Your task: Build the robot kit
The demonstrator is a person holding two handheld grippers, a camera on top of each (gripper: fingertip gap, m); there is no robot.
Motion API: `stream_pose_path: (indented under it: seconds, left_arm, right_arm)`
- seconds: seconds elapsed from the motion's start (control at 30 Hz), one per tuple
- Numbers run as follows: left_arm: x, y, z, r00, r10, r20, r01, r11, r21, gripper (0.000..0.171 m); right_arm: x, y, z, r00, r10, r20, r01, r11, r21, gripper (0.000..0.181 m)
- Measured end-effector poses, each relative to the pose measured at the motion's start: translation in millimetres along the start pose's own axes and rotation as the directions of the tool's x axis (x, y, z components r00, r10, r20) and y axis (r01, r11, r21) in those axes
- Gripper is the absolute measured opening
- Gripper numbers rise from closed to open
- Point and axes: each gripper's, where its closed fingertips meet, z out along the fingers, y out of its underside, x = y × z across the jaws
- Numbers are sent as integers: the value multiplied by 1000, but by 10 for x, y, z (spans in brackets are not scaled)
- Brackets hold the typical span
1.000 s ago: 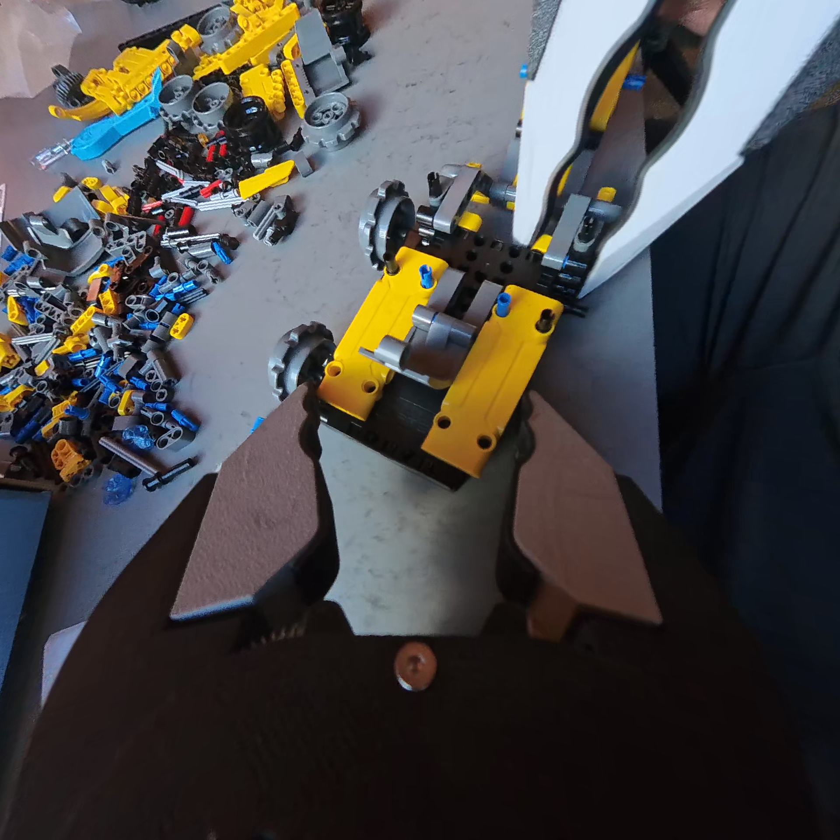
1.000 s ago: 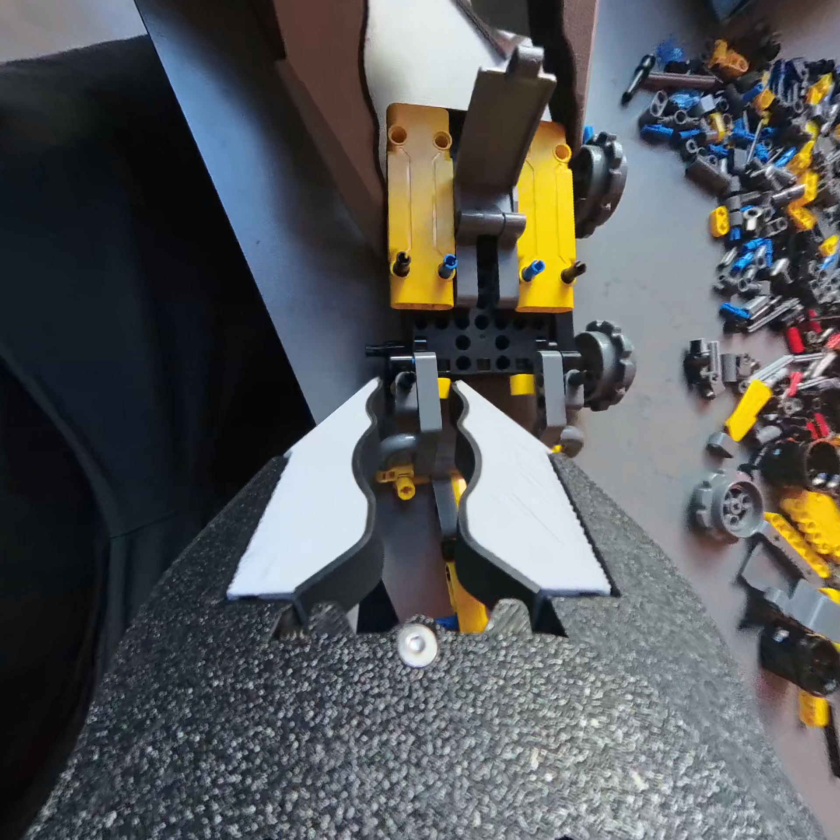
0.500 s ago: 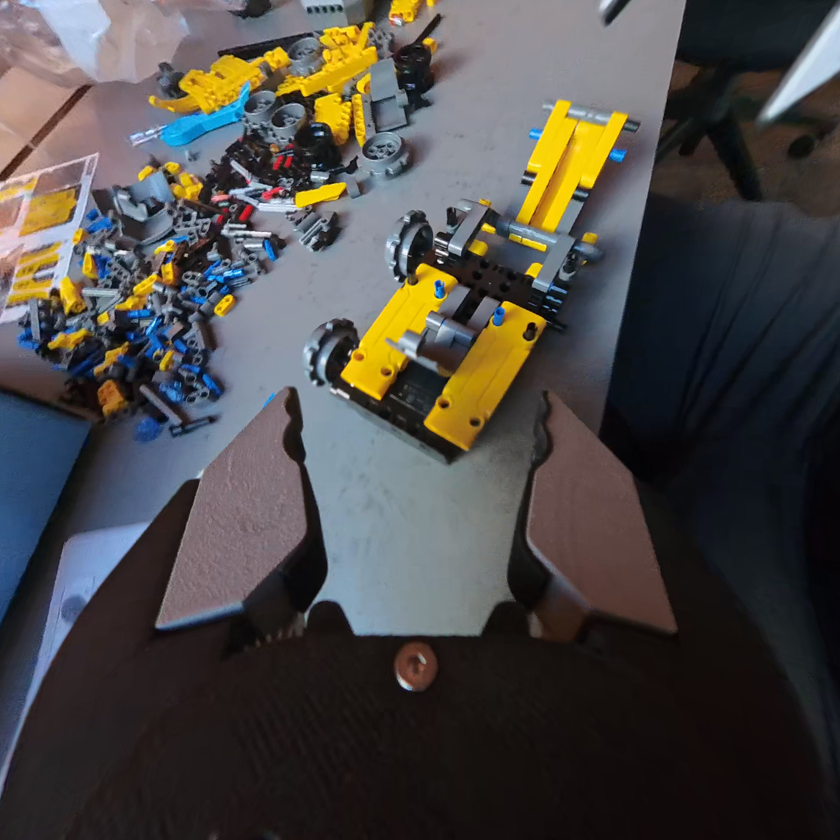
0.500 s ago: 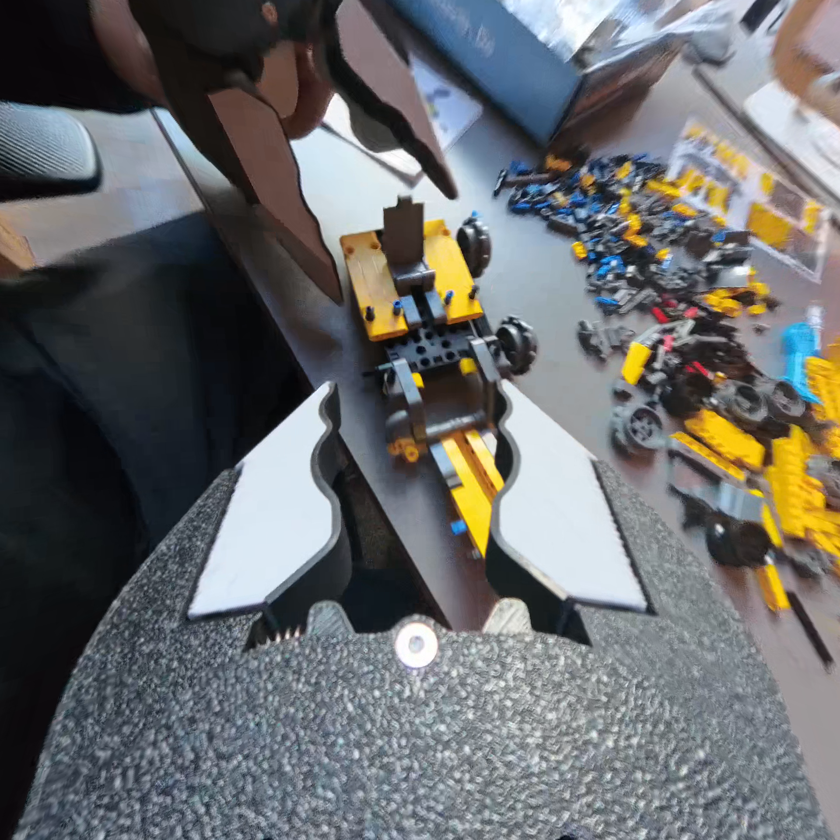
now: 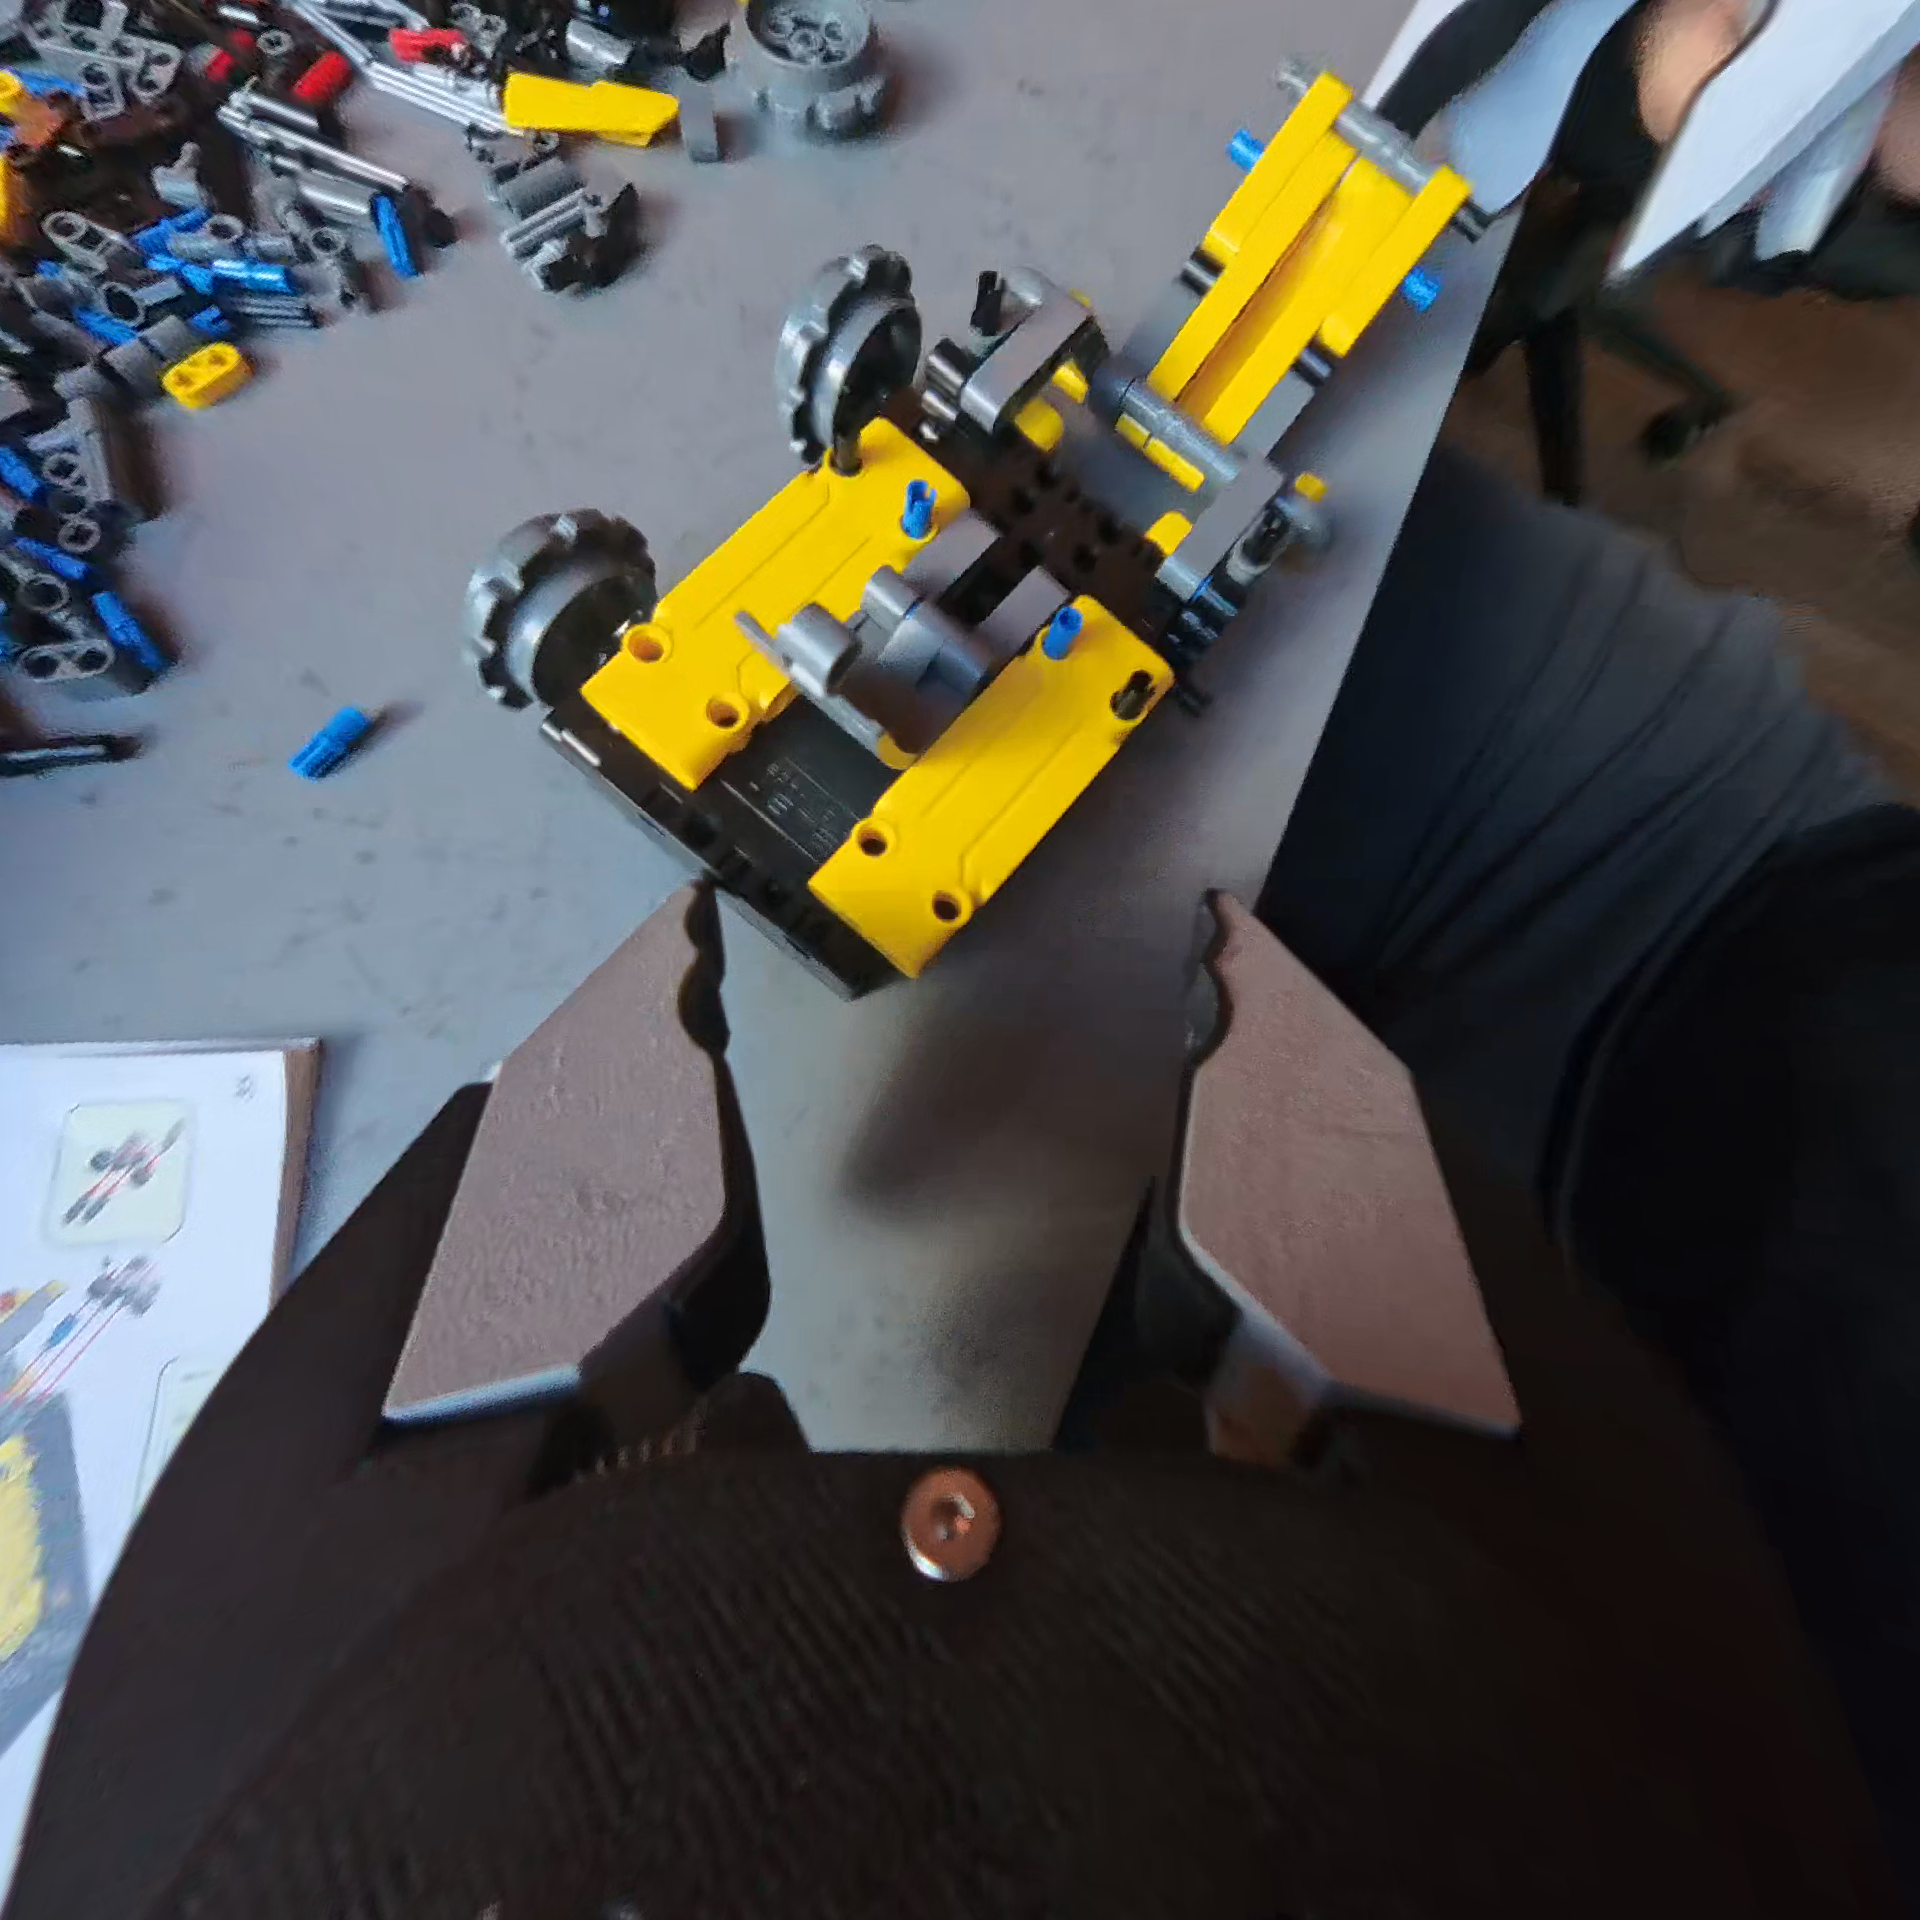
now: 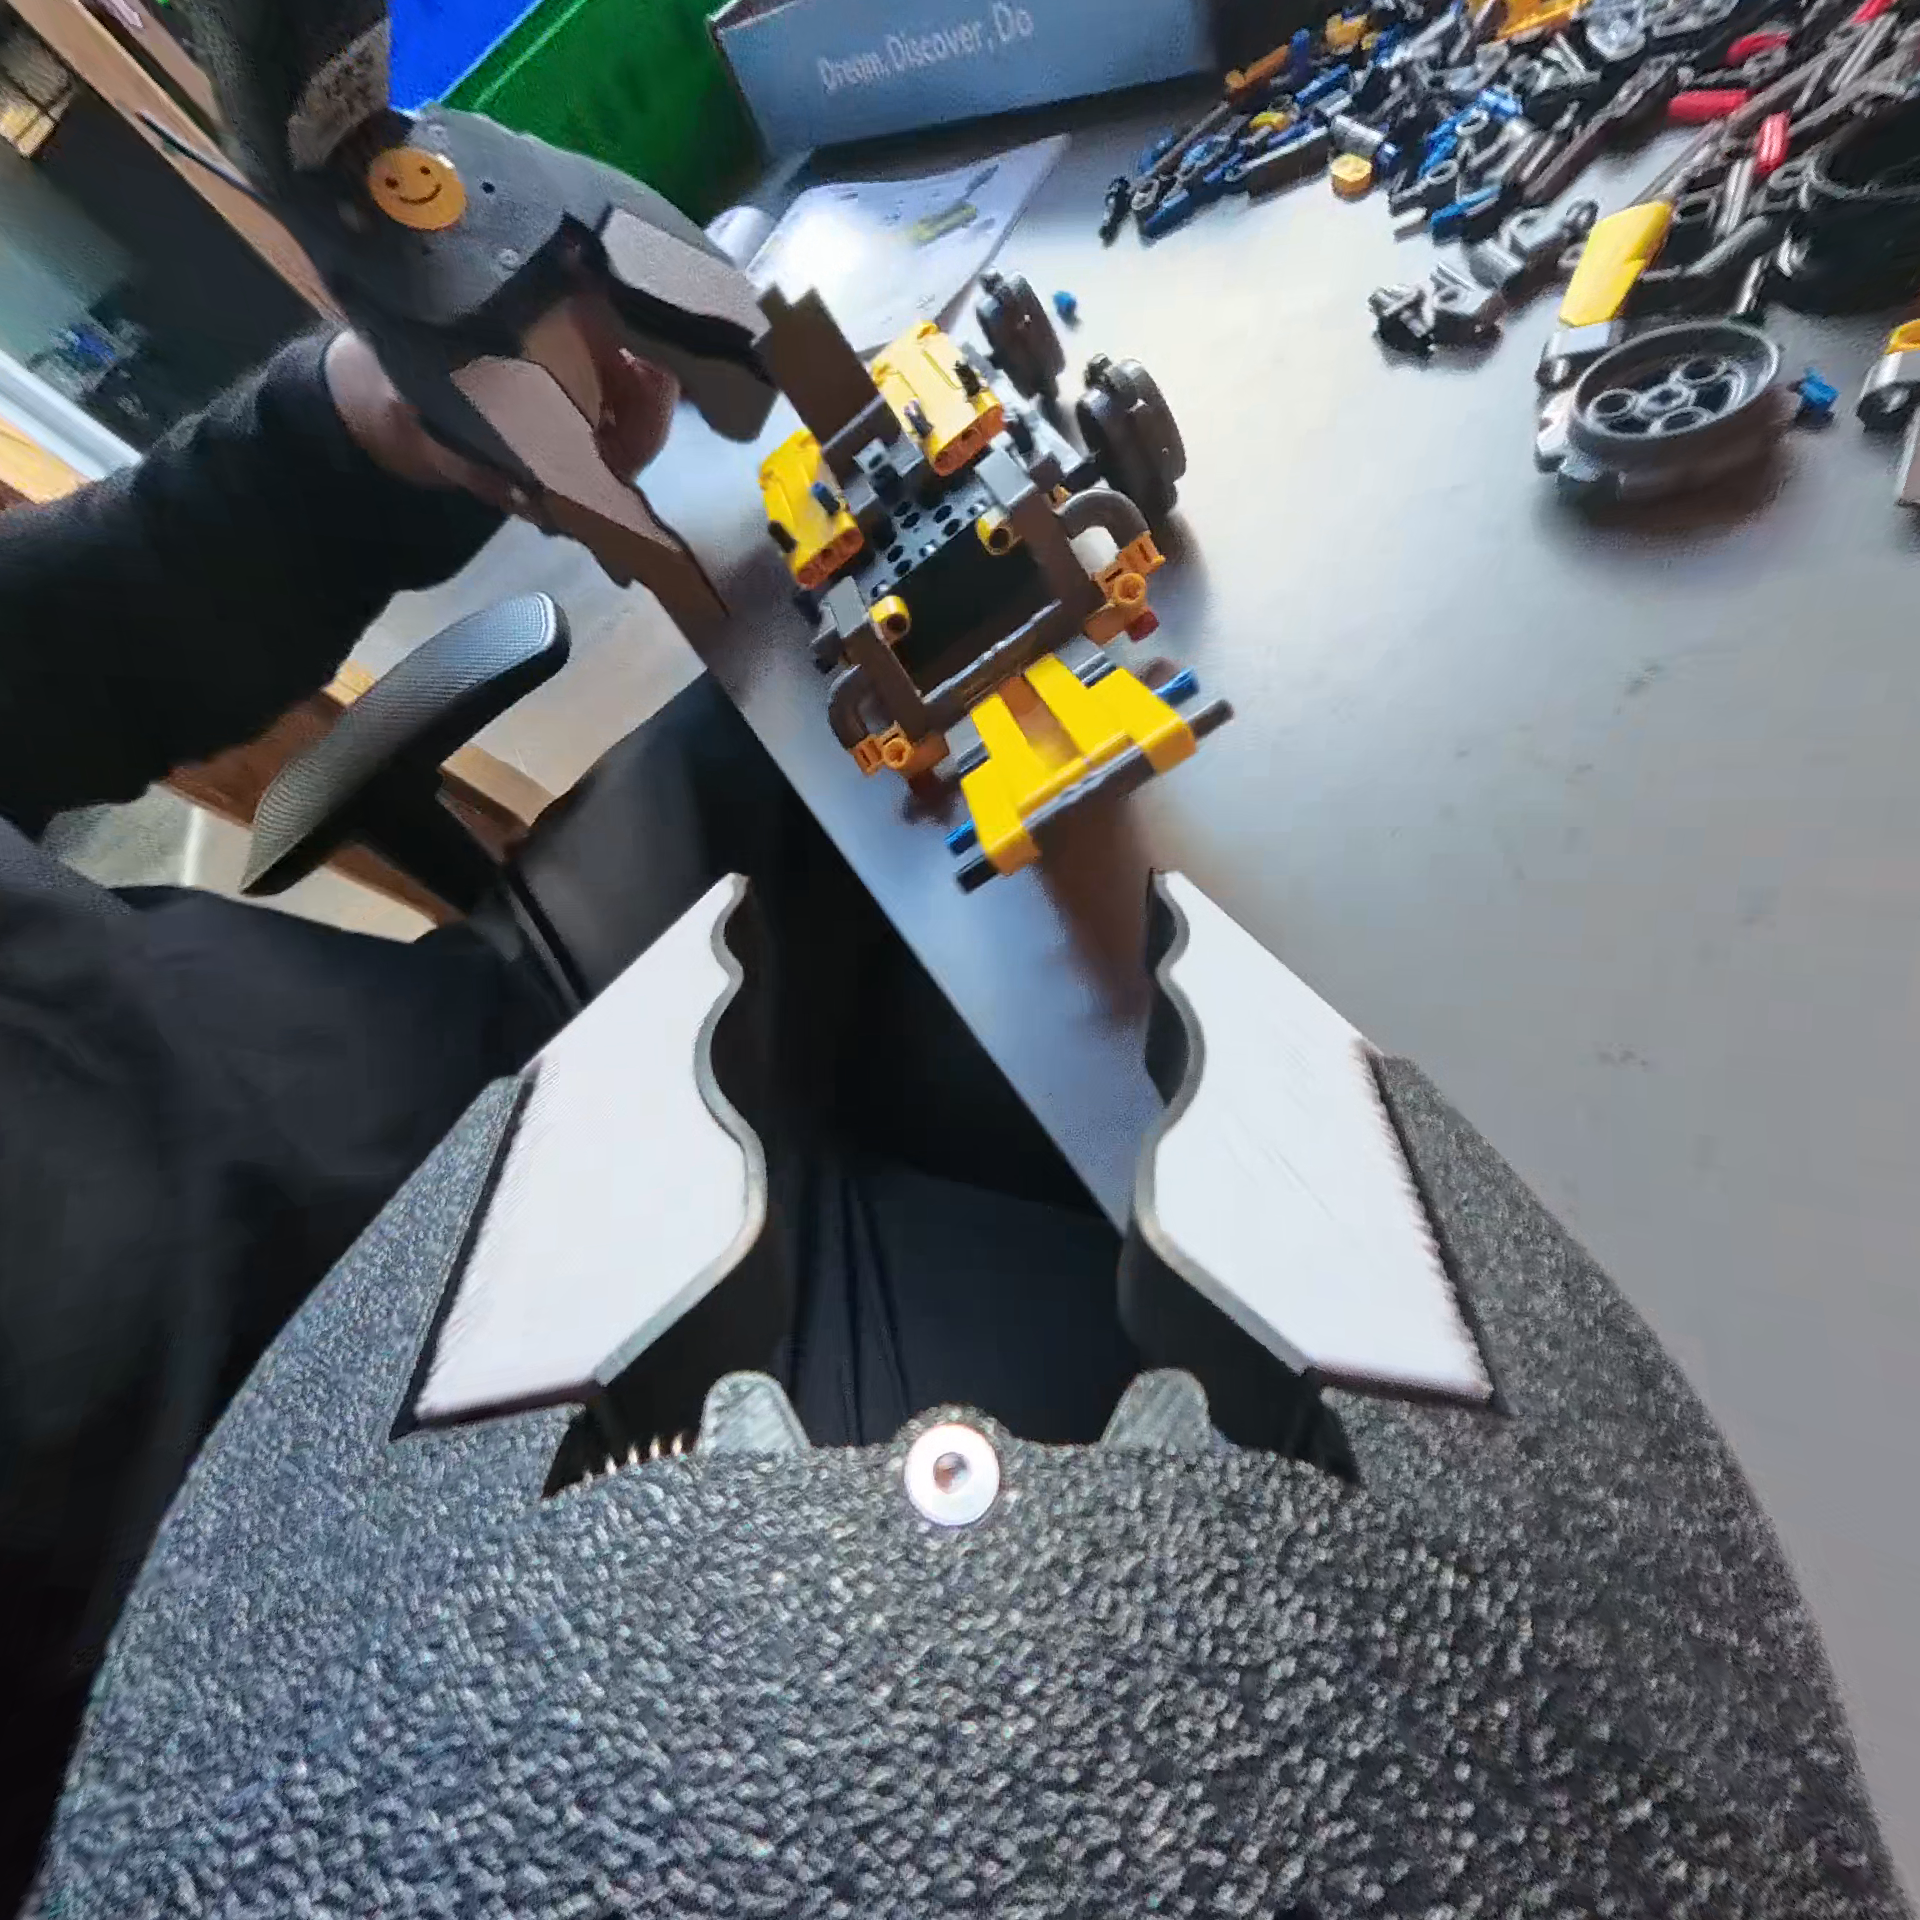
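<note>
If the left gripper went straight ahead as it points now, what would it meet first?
Probably the black rear block of the yellow brick-built vehicle, just beyond the open left gripper; height above the table is unclear.

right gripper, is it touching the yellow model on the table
Apart. The right wrist view shows the open right gripper short of the yellow model, with bare table between them.

Loose brick pile cut off by the top and left edges, pieces too small to sort. Instruction booklet cropped at the left edge, blurred. Right tool clipped at the top corner, smeared. Grey box cropped at top.
</note>
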Motion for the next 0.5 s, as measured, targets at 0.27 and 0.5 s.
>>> stream_pose_path:
  seconds: [0.27, 0.5]
  left_arm:
    - [249, -249, 180, 998, 67, -13, -66, 995, 75, 76]
    - [605, -403, 330, 985, 45, -164, -18, 987, 161, 73]
  right_arm:
    - [149, -232, -77, 995, 96, 36, -98, 994, 56, 45]
    - [-12, -518, -189, 998, 20, 55, -24, 997, 79, 43]
